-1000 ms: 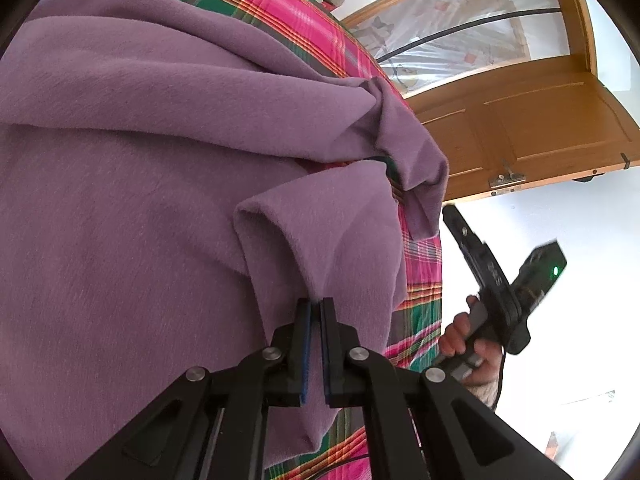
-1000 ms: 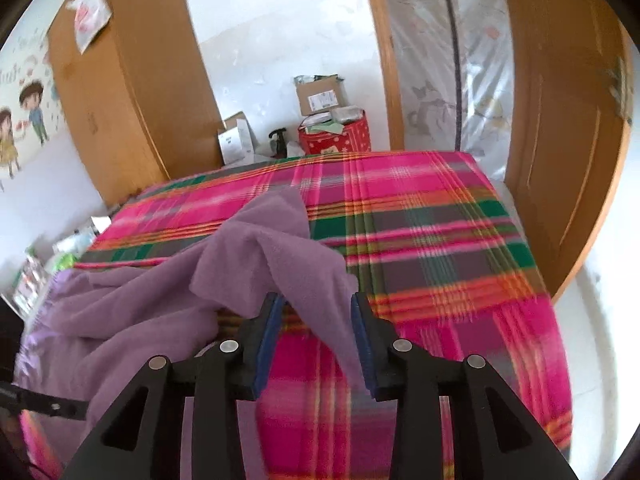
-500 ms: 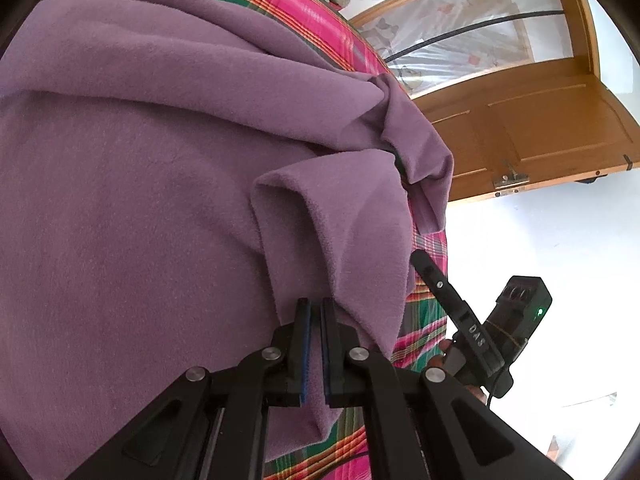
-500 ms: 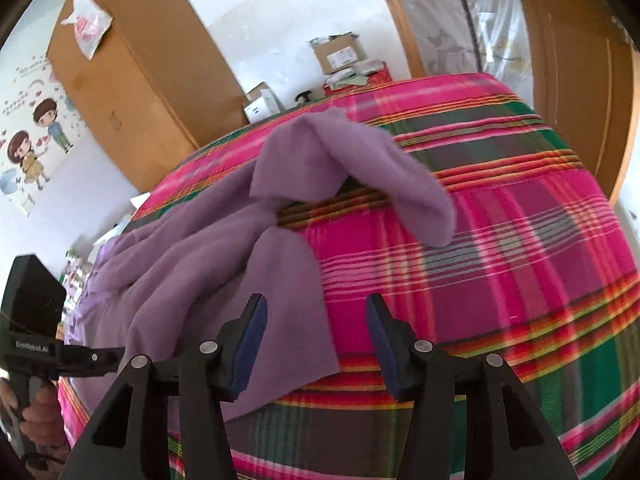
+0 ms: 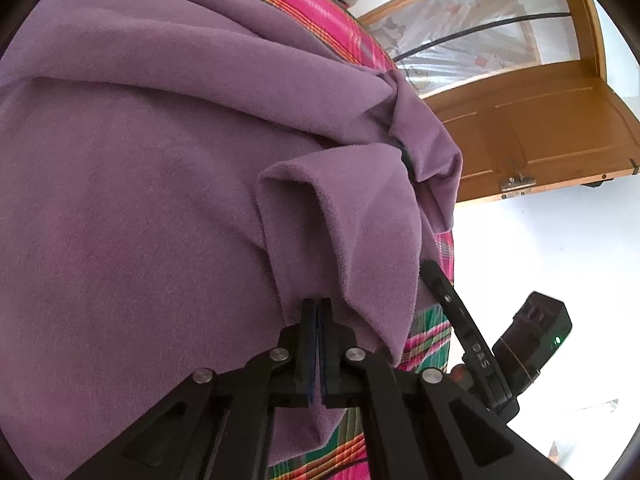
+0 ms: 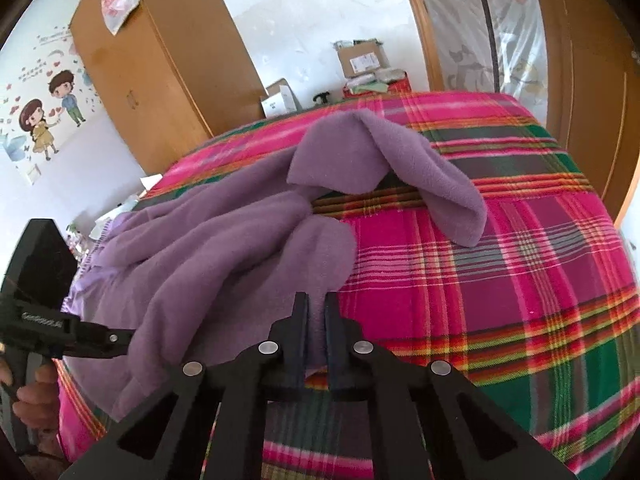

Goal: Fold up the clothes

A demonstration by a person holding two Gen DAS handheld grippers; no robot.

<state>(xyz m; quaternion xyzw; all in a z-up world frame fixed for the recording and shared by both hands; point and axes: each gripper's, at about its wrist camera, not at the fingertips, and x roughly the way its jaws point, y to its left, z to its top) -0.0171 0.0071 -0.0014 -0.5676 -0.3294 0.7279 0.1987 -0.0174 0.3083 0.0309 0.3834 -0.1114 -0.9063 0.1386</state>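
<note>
While the purple fleece garment (image 5: 160, 184) lies spread and rumpled over the pink, green and orange plaid bedspread (image 6: 500, 280), both tongs work at its near edge. The left gripper (image 5: 318, 312) has its jaws pressed together, pinching a folded flap of the fleece that rises from the pads and turns over into a soft tube-shaped fold above them. In that same view the right gripper shows at the lower right as a black handle with a small green light, close beside the hanging corner of the garment at the edge of the bed. Seen from its own camera, the right gripper (image 6: 316, 312) is closing its jaws, and a strip of the purple fleece stands between the two narrow-set pads near the bed's near edge. The left gripper appears there at the far left, a black tool with a hand (image 6: 28, 392) partly visible below it. Farther up the bed, one end of the garment bunches into a hump and a loose flap droops across the plaid. Behind the bed stand a wooden wardrobe (image 6: 160, 72), some cardboard boxes (image 6: 360, 60) by the white wall, and a wooden door (image 5: 540, 128) with a plastic-covered pane.
</note>
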